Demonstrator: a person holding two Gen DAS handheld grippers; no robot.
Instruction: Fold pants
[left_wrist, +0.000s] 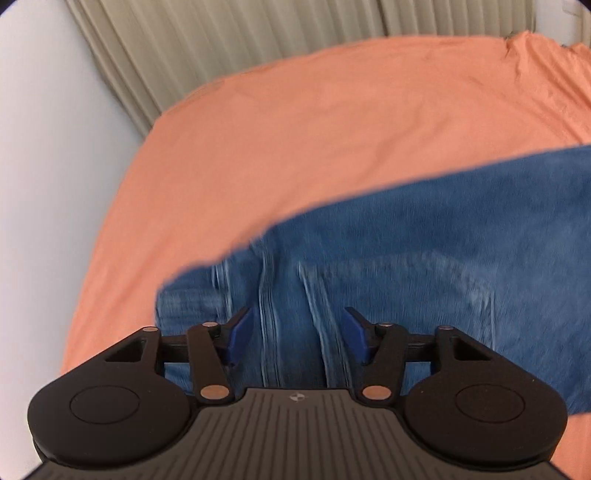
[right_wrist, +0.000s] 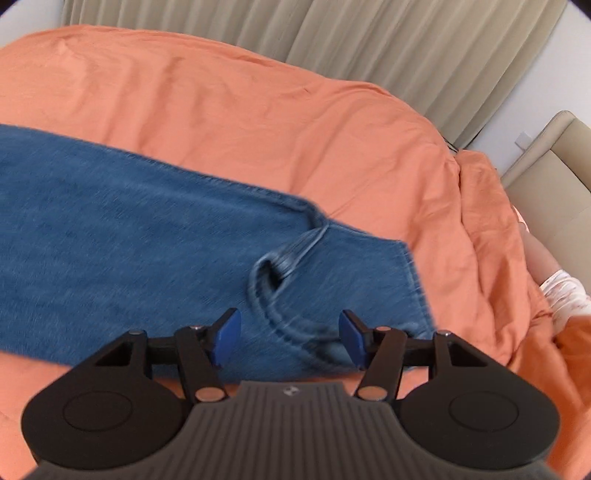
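Blue denim pants (left_wrist: 424, 251) lie across an orange bed sheet (left_wrist: 295, 122). In the left wrist view my left gripper (left_wrist: 297, 334) is open just above one end of the pants, over its seams. In the right wrist view the pants (right_wrist: 129, 221) stretch to the left, and my right gripper (right_wrist: 290, 338) is open above the other end, where a hem fold (right_wrist: 273, 269) curls up. Neither gripper holds cloth. Both views are blurred by motion.
Beige curtains (right_wrist: 388, 44) hang behind the bed. A white wall (left_wrist: 44, 184) stands at the left. A beige padded headboard or chair (right_wrist: 554, 177) stands at the right, with a pale patterned cloth (right_wrist: 561, 291) by the sheet's (right_wrist: 258, 110) crumpled edge.
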